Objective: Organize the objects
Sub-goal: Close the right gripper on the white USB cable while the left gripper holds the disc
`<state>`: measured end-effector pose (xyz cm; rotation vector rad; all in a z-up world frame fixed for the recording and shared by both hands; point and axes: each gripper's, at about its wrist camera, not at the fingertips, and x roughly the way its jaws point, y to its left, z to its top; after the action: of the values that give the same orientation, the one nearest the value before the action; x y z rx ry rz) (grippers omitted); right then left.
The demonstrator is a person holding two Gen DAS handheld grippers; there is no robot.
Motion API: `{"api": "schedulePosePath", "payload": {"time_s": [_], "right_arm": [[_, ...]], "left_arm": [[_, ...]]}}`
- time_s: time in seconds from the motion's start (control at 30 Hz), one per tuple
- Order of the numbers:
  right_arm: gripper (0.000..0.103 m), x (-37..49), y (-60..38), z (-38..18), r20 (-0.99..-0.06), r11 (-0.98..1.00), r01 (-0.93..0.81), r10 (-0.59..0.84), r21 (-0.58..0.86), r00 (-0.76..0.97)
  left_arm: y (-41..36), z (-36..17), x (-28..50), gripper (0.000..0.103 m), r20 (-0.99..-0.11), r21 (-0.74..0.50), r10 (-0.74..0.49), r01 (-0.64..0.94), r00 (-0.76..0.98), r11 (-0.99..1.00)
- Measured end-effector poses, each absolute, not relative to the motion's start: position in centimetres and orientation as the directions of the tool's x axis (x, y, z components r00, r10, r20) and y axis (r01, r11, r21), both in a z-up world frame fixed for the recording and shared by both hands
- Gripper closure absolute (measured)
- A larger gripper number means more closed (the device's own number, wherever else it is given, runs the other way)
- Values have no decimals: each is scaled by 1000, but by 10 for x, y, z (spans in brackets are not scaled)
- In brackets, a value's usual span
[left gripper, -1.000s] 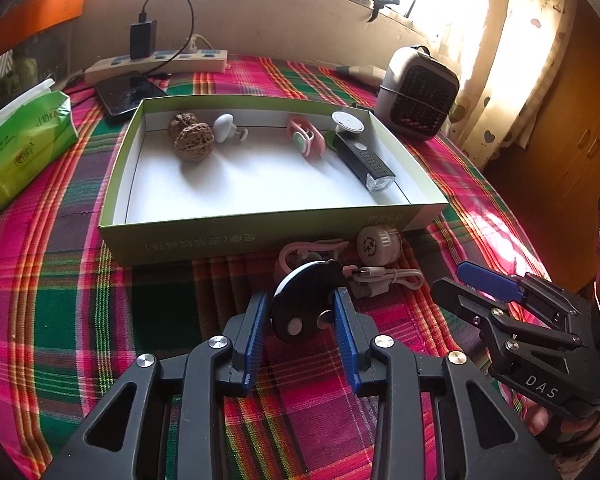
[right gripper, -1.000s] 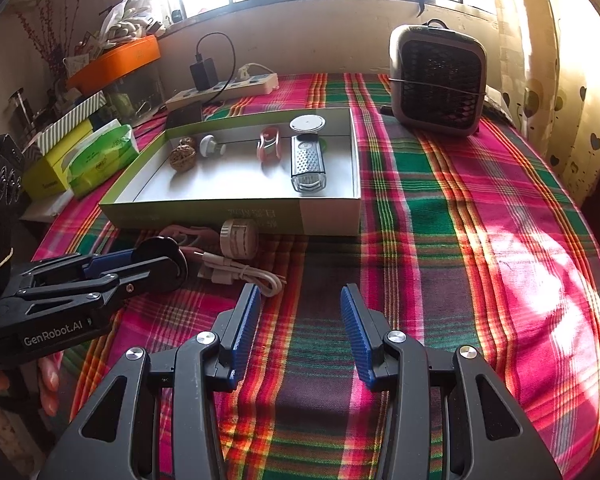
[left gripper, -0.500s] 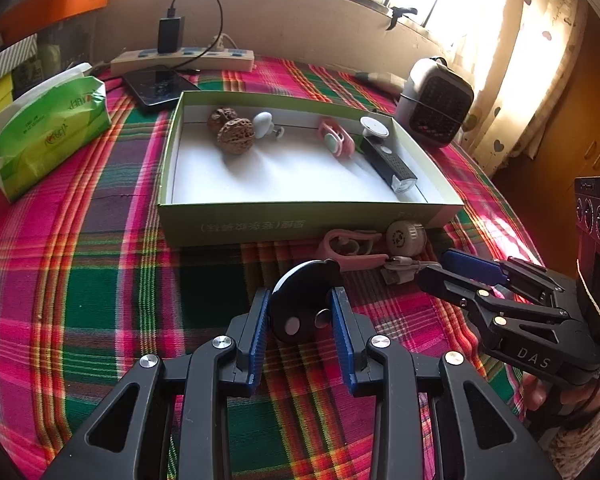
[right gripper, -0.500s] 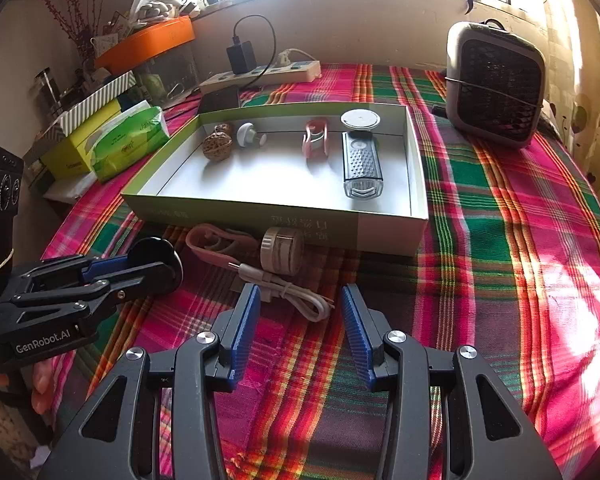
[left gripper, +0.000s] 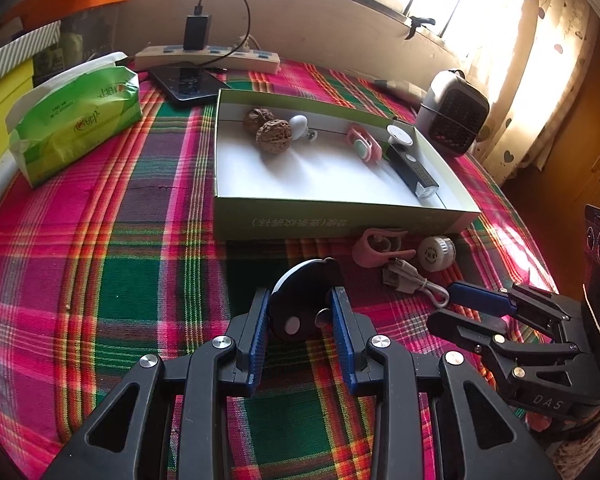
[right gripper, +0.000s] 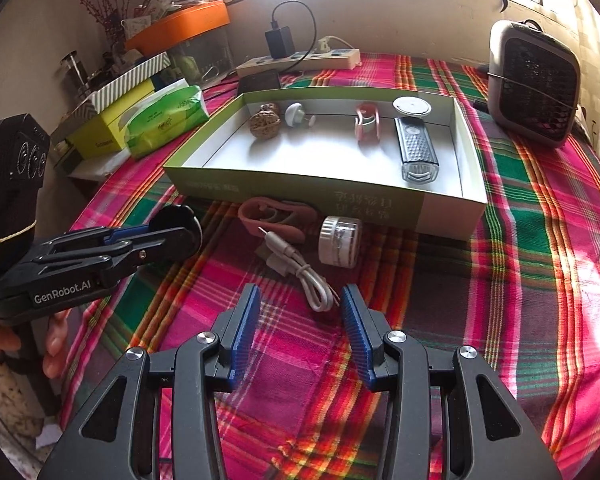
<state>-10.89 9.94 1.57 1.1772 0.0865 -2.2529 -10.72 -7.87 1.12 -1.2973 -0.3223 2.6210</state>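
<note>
Nearest, the left gripper (left gripper: 300, 320) was clenched on a black round disc (left gripper: 306, 304), held above the plaid tablecloth (left gripper: 120, 260). The right gripper (right gripper: 300, 320) stood released, jaws apart over the looped end of one white cable (right gripper: 300, 272), not touching it. Just beyond lay one pink clip (right gripper: 276, 216) and one small white round case (right gripper: 340, 240), against the front wall of a green-sided box (right gripper: 300, 192). Inside the box were two walnuts (left gripper: 274, 136), one white knob (left gripper: 300, 125), one pink clip-like piece (left gripper: 364, 148), one white disc (left gripper: 400, 136) and one black bike light (left gripper: 414, 170). Farther back stood one small heater (right gripper: 536, 80), one power strip (left gripper: 208, 58), one tissue pack (left gripper: 76, 120) and the sunlit window wall.
</note>
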Motion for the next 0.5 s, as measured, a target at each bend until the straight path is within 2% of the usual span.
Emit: {"api": "schedulePosePath", "payload": {"time_s": [0.17,0.5], "right_arm": [[59,-100,91,17,-759,-778,578,-526,246,-384],[59,-111,75,15,-776,-804,576,-457,150,-435]], "left_arm": [[-81,11,-107,75,-756,-282,273,-80,-595,-956],[-81,10,-107,75,-756,-279,269,-78,-597,-957]]}}
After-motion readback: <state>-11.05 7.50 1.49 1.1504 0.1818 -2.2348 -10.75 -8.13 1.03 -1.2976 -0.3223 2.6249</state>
